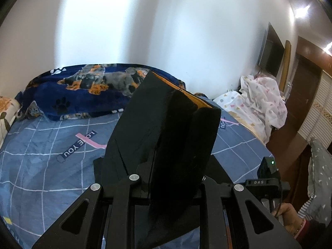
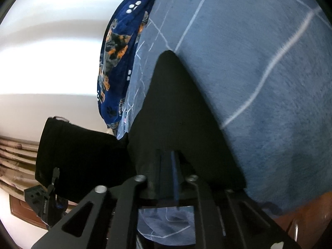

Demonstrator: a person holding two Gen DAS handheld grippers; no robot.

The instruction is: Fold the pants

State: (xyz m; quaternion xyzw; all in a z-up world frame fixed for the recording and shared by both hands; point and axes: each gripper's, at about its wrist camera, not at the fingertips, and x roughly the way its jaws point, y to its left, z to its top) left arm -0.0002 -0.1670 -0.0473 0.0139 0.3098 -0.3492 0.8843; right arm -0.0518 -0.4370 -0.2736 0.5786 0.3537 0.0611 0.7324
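Nearest my left camera, my left gripper (image 1: pixel 166 155) is clamped on a thick bundle of the black pants (image 1: pixel 164 128): the fingers are closed on the cloth, which stands up between them in several stacked folds and hides most of both fingers. An orange lining edge shows along the top of the raised fold. Below and behind the bundle, more of the pants lies flat on the bed (image 1: pixel 41 145), on its blue checked sheet (the one printed with "LOVE YOU"). A dark blue dog-print blanket (image 1: pixel 83 87) is heaped at the far side of the bed, against the wall.

In my right wrist view, my right gripper (image 2: pixel 169 166) is also closed on the pants (image 2: pixel 174 114); the cloth rises from between the fingers to a point over the blue sheet, and only a thin slit shows between them. At lower left of that view, my other gripper holds its dark bundle off the bed.
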